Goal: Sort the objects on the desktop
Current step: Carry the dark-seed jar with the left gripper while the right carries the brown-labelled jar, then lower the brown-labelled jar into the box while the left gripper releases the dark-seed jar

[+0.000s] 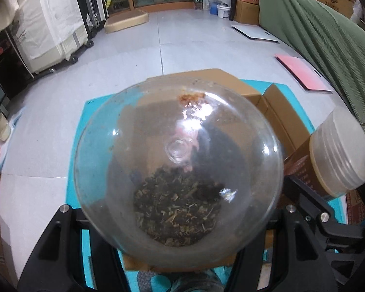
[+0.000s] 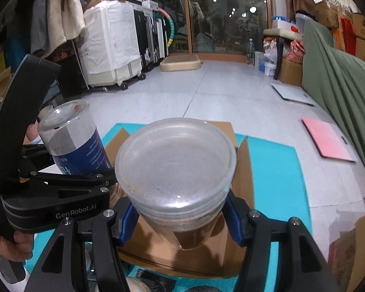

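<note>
My left gripper is shut on a clear jar with dried tea leaves inside; its round base faces the camera. In the right wrist view the same jar shows a blue label and tilts at the left, held by the left gripper. My right gripper is shut on a jar with a frosted plastic lid and brown contents; it also shows in the left wrist view. Both jars hang above an open cardboard box on a teal mat.
The box and mat lie on a pale tiled floor. A pink board and a white board lie to the right beside a green cloth-covered wall. Covered appliances stand at the left.
</note>
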Demonstrator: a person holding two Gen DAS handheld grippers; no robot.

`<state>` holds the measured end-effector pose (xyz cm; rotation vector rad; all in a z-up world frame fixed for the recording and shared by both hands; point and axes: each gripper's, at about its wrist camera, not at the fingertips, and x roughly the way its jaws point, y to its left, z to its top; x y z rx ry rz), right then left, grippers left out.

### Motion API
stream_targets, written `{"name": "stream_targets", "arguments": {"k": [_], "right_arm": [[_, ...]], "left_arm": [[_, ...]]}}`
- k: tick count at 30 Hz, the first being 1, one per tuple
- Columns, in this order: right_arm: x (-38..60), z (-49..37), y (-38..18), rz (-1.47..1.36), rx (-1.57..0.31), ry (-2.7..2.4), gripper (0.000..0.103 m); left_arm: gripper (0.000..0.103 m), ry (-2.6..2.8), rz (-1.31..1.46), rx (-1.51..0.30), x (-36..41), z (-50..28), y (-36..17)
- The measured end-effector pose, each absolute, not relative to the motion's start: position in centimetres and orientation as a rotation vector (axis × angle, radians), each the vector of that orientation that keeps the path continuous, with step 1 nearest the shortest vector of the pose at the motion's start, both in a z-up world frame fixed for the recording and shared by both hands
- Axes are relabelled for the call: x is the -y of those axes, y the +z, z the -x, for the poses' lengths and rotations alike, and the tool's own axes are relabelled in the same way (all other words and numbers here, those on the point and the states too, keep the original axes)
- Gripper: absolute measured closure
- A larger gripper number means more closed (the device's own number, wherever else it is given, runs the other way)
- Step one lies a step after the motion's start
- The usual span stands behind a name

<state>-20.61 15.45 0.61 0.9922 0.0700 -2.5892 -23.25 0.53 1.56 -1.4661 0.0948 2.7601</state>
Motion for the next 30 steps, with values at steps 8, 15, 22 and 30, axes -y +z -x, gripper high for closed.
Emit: {"name": "stream_targets", "arguments": {"k": [8,15,22,30], "right_arm": [[-15.1,22.3,-3.2,-1.084,-0.065,-2.554,0.041],[-15.1,23.6,-4.3,-1.152,-0.089,-2.528,0.041],[-14.4,24.6,-4.8,-1.196,-0.147,-2.482,0.041],[-14.9,24.4,-4.7,-1.216,-0.176,-2.501,0.034]], "left_arm": [[0.045,2.707,1.525,-0.067,-0.2,25.4,-1.7],[0.045,2.677,1.577,-0.065,-0.1,26.5,-3.5],[0.044,2.641,1.622,-0.119,-0.7,27.0,-3.7],[0.024,2.693,1.585,-0.222,-1.4,26.6,-2.6]]}}
